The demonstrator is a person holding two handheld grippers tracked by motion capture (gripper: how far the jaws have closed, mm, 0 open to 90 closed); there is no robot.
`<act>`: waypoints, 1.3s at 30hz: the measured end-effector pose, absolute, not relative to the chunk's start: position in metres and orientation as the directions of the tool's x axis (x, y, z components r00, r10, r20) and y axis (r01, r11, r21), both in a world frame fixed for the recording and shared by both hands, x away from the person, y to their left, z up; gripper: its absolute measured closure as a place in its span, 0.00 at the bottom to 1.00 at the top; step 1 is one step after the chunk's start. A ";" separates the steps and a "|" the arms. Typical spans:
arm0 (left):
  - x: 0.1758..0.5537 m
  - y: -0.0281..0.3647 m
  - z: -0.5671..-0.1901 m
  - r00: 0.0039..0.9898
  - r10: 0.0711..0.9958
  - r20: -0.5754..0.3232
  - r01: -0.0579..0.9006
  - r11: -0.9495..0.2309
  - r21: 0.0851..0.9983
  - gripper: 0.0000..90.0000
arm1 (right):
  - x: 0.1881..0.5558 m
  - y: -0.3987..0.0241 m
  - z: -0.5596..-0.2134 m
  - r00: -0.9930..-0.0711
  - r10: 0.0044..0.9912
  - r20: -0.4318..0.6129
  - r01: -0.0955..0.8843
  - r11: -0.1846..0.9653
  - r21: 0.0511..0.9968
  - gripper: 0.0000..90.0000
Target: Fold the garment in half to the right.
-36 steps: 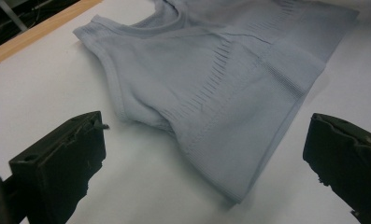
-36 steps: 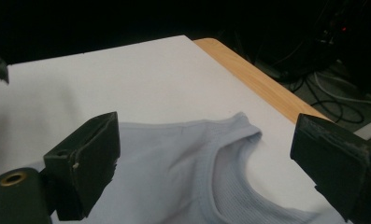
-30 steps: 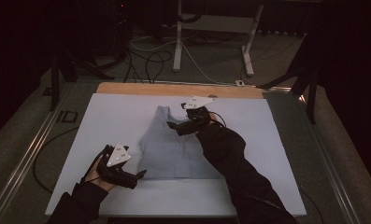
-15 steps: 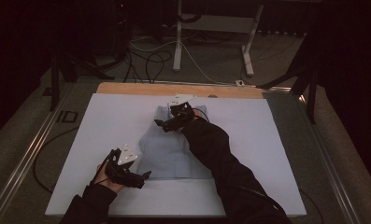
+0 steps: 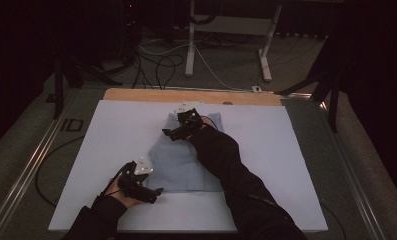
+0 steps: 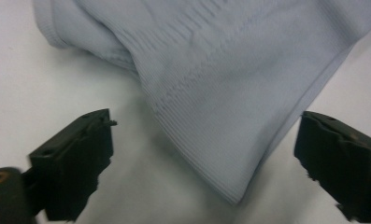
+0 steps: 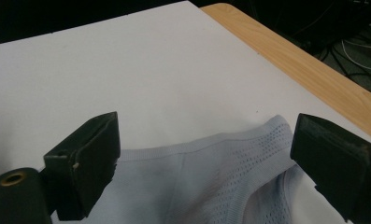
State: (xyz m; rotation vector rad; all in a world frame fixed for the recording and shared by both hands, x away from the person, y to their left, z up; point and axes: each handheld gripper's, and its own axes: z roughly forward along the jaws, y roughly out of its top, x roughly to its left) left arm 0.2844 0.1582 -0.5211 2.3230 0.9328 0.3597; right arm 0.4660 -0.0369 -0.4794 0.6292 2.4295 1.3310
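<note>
A pale blue ribbed sleeveless garment (image 5: 178,165) lies flat on the white sheet (image 5: 111,130). My left gripper (image 5: 156,193) is low at the garment's near left corner. In the left gripper view that corner (image 6: 220,93) lies between the wide jaws of the left gripper (image 6: 206,128), and neither pad touches it. Those jaws have just been closing a little. My right gripper (image 5: 168,133) hovers at the garment's far edge. In the right gripper view the right gripper (image 7: 206,133) stands open above a hemmed, mesh-patterned edge (image 7: 211,177), with the cloth just below the jaws.
The sleeved right forearm (image 5: 226,165) lies across the garment's right half. A strip of wooden tabletop (image 5: 136,95) shows beyond the sheet. A metal rail (image 5: 31,165) runs along the left side. Desk legs (image 5: 190,45) and cables (image 5: 156,55) are on the floor behind.
The right gripper has slid left along the garment's far edge and come lower. The left gripper has sunk toward the near left corner.
</note>
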 end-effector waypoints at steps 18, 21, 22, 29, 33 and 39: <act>0.284 0.150 -0.523 0.756 0.655 0.011 0.523 -0.613 0.593 0.51 | 0.473 -0.035 -0.487 -0.856 0.517 -0.030 0.258 0.476 0.841 0.10; 0.282 0.147 -0.522 0.765 0.644 0.018 0.511 -0.623 0.592 0.63 | 0.473 -0.034 -0.487 -0.856 0.516 -0.026 0.261 0.476 0.840 0.10; 0.281 0.146 -0.522 0.768 0.640 0.016 0.509 -0.625 0.592 0.63 | 0.474 -0.033 -0.486 -0.855 0.518 -0.024 0.263 0.473 0.841 0.10; 0.279 0.141 -0.521 0.775 0.631 0.028 0.485 -0.623 0.614 0.91 | 0.478 -0.029 -0.483 -0.852 0.523 -0.027 0.259 0.466 0.846 0.10; 0.278 0.142 -0.519 0.772 0.635 0.022 0.481 -0.607 0.633 0.96 | 0.484 -0.027 -0.479 -0.851 0.524 -0.034 0.257 0.472 0.843 0.10; 0.277 0.142 -0.516 0.774 0.633 0.008 0.478 -0.593 0.648 0.97 | 0.494 -0.024 -0.475 -0.836 0.548 -0.027 0.272 0.457 0.847 0.10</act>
